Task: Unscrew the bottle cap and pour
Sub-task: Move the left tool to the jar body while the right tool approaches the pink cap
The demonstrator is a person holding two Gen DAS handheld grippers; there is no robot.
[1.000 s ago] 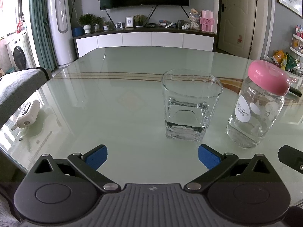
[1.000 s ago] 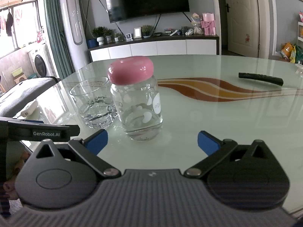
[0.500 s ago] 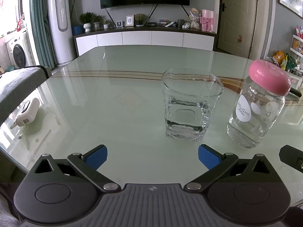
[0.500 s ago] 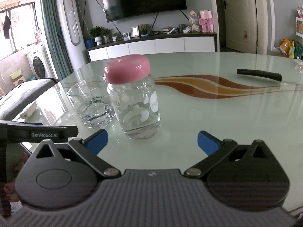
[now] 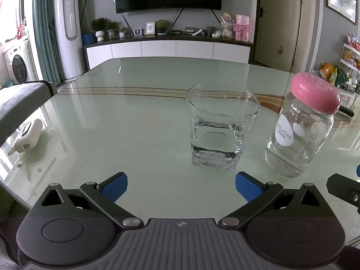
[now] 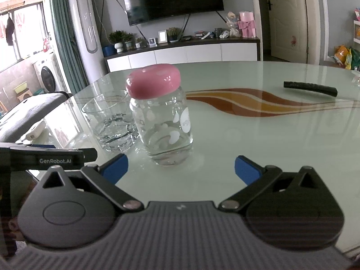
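A clear glass bottle (image 5: 299,135) (image 6: 164,128) with a pink cap (image 5: 315,95) (image 6: 154,81) screwed on stands upright on the glass table (image 5: 135,112). A clear tumbler (image 5: 221,128) (image 6: 110,123) holding a little water stands just left of the bottle. My left gripper (image 5: 181,186) is open, low over the table, a short way in front of the tumbler. Open as well, my right gripper (image 6: 181,168) sits close in front of the bottle, which lines up slightly left of its gap. Neither gripper touches anything.
A white handheld device (image 5: 28,136) lies near the table's left edge. A black remote (image 6: 310,88) rests at the far right of the table. Part of the right gripper (image 5: 343,191) shows at the left wrist view's right edge. A grey chair (image 5: 20,103) stands at the left.
The right gripper has drifted slightly closer to the bottle, which now looks larger and more central. The left gripper has barely moved. Both stay open.
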